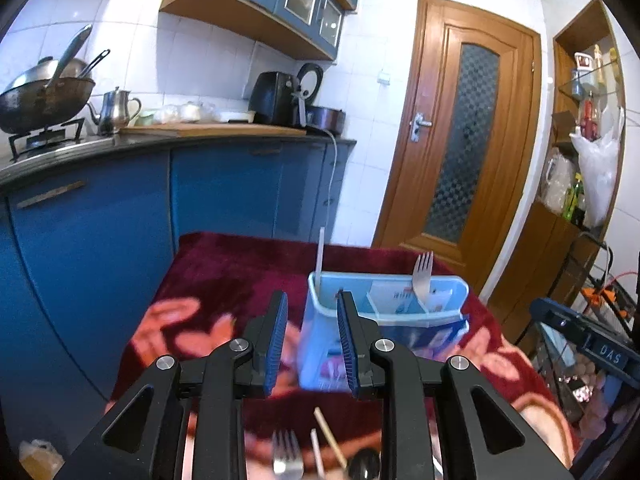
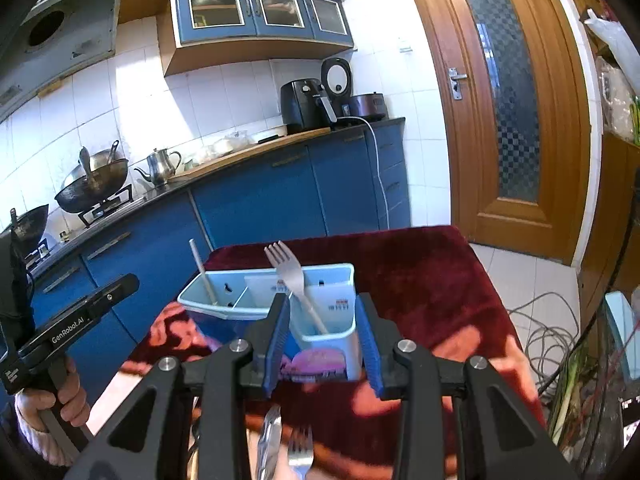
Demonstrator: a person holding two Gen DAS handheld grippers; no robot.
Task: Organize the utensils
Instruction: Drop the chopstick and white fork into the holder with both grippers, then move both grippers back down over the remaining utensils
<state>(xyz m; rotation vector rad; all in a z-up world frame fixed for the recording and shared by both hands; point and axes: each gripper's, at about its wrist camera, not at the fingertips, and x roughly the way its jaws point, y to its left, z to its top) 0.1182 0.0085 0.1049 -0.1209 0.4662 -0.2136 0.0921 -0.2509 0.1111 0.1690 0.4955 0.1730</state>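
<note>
Left gripper [image 1: 312,344] jaws spread, holding nothing; right gripper [image 2: 322,346] likewise; light-blue plastic divided caddy [image 2: 340,276] at table centre holds steel fork [image 2: 290,270], pale chopstick [image 2: 202,272]; loose steel fork [image 2: 300,454], spoon [image 1: 363,465] near edge.

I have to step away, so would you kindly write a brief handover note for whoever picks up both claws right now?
Left claw: open, empty, in front of the blue utensil holder.
Right claw: open, empty, facing the holder's other end.
Done: one fork stands tines-up in the holder's end compartment; one chopstick stands in the opposite end compartment.
Left: a second fork, a spoon, two chopsticks and what looks like another metal utensil lie on the red cloth just below the claws. The middle compartment seems to hold only a paper card.
</note>
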